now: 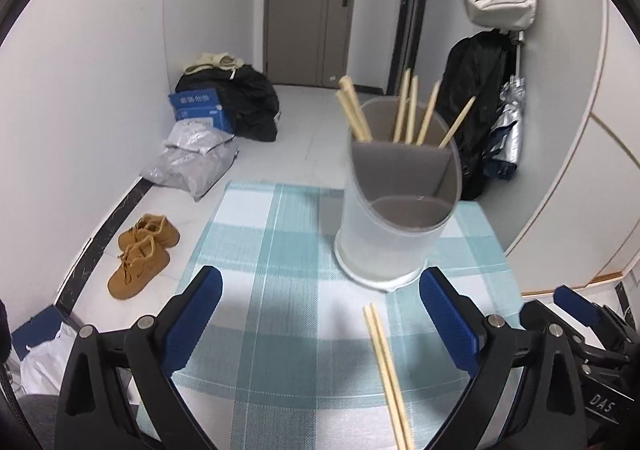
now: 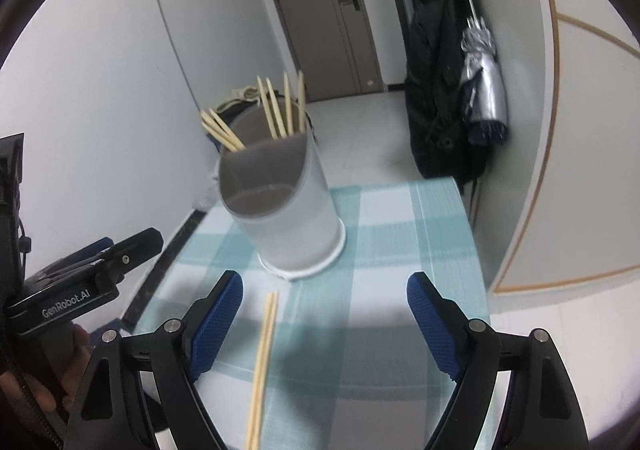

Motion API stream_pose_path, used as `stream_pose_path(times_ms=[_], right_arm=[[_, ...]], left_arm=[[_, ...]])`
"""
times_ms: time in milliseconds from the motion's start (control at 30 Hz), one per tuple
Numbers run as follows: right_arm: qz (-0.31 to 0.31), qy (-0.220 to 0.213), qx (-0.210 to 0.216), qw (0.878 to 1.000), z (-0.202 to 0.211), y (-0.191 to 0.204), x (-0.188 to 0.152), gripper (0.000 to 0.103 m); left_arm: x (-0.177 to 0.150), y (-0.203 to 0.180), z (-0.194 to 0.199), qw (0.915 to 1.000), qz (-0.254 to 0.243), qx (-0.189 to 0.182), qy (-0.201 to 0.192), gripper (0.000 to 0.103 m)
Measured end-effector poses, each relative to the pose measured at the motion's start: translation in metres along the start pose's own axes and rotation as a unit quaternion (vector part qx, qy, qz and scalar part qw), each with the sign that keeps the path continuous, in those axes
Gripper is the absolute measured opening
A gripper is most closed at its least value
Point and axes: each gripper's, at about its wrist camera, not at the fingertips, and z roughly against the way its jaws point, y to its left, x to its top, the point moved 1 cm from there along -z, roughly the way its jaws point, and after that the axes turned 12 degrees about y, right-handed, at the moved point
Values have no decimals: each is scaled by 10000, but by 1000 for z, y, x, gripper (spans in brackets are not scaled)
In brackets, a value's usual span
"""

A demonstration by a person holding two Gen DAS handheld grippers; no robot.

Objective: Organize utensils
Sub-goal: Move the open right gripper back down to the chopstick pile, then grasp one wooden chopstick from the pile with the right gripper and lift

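Chopsticks (image 1: 386, 366) cut off by frame edge

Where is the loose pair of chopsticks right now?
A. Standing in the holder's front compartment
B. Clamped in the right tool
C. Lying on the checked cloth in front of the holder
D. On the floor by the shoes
C: the loose pair of chopsticks lies flat on the checked cloth, short of the holder, with both tools open and empty.

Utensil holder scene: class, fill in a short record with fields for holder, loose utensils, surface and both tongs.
holder: frosted utensil holder, upright, divided into compartments
in holder: chopsticks standing in the rear compartments; front compartment looks empty
loose utensils: pair of chopsticks lying flat on the cloth, in front of the holder
surface: teal checked tablecloth
left tongs: open, holding nothing
right tongs: open, holding nothing, loose pair between its fingers
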Motion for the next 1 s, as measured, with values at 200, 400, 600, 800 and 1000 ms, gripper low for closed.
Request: stream_pose_path(times_ms=[200,400,600,800,1000], right_arm=[[-71,468,-24,9989,-24,-4,-9,84],[285,942,-110,9951,-50,9,-16,84],[842,1373,-196,9867,-81,32,-14,78],[1096,1738,-202,9785,-115,51,-4,57],[1292,2039,-297,9700,-140,61,-7,39]], left_arm=[[-9,16,-16,9996,186,0,189,96],[-1,39,-23,9970,638,-44,441,96],[8,60,-21,9925,1034,-257,604,96],[8,78,-24,9891,1240,-251,748,96],[8,87,-26,9857,1425,-272,853,96]])
